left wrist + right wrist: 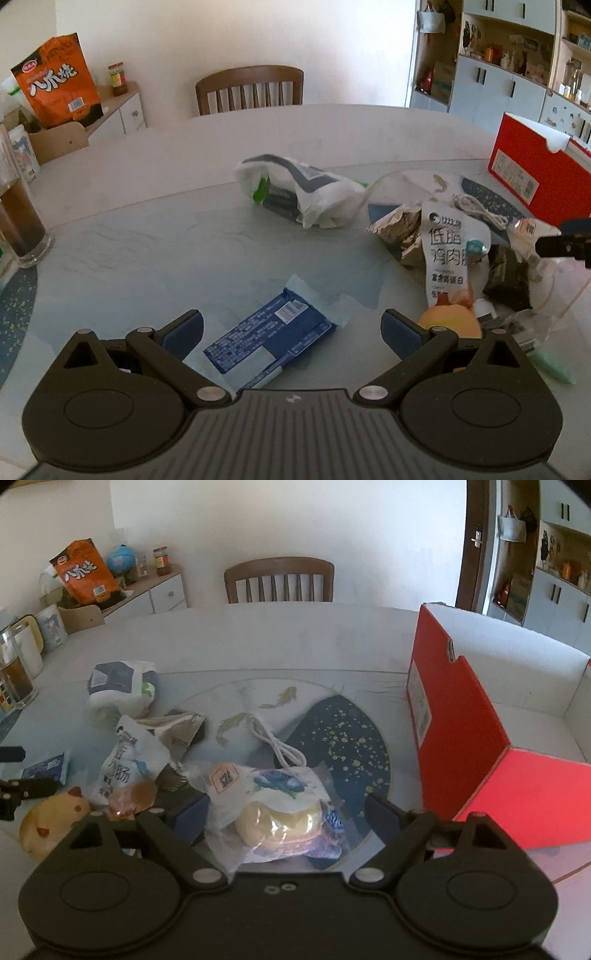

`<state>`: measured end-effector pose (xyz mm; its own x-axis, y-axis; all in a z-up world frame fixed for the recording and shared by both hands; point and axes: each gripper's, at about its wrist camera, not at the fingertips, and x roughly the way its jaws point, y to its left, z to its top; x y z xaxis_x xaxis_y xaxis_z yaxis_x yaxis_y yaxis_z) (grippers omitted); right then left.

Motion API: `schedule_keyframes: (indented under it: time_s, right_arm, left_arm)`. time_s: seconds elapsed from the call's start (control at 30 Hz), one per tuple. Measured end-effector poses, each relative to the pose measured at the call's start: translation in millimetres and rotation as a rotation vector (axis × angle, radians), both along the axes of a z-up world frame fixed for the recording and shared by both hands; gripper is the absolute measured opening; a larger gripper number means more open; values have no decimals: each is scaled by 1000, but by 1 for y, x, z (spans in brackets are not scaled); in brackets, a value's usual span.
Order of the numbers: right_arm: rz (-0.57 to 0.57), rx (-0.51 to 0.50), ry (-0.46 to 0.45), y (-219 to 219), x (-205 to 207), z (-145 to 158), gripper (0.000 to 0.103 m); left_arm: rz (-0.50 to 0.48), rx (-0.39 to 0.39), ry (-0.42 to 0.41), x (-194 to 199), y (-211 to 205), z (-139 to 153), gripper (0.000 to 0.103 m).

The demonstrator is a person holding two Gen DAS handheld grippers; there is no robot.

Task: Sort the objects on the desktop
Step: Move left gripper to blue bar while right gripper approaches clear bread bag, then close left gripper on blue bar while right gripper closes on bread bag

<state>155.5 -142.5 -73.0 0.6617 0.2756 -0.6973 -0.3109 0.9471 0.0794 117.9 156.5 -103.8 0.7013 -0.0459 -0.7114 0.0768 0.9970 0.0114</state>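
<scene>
My left gripper (291, 330) hangs low over the pale table (147, 258), open wide. A blue wrapped packet (273, 338) lies flat between its fingers, and neither pad touches it. My right gripper (286, 814) is also open wide, with a clear bag of bread with a blueberry print (280, 805) lying between its fingers. Its left pad is close to the bag's edge, and the right pad stands well apart. Beside the bag lie a white snack pouch (129, 757), a yellow plush toy (51, 823), a foil wrapper (177, 727) and a white cable (277, 746).
An open red box (480, 738) stands to the right of the pile. A white plastic bag (299, 192) lies mid-table. A glass of dark drink (22, 225) stands at the left edge. A wooden chair (251, 88) is at the far side, and a green pen (554, 365) lies at the near right.
</scene>
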Motion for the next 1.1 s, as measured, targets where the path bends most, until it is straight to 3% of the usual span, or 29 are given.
schedule_keyframes:
  time_s: [0.53,0.77,1.1]
  right_arm:
    - [-23,20,18,-1,23,-10,94]
    - [-68,17,54,1,30,-19,96]
    - [-138,19,88,-3,34,-23,73]
  left_arm:
    - [-8,-43,27,11,12,-15,97]
    - [-5,-42,13,10,12,-13,83]
    - [9,-3,-4,11,13,-11,50]
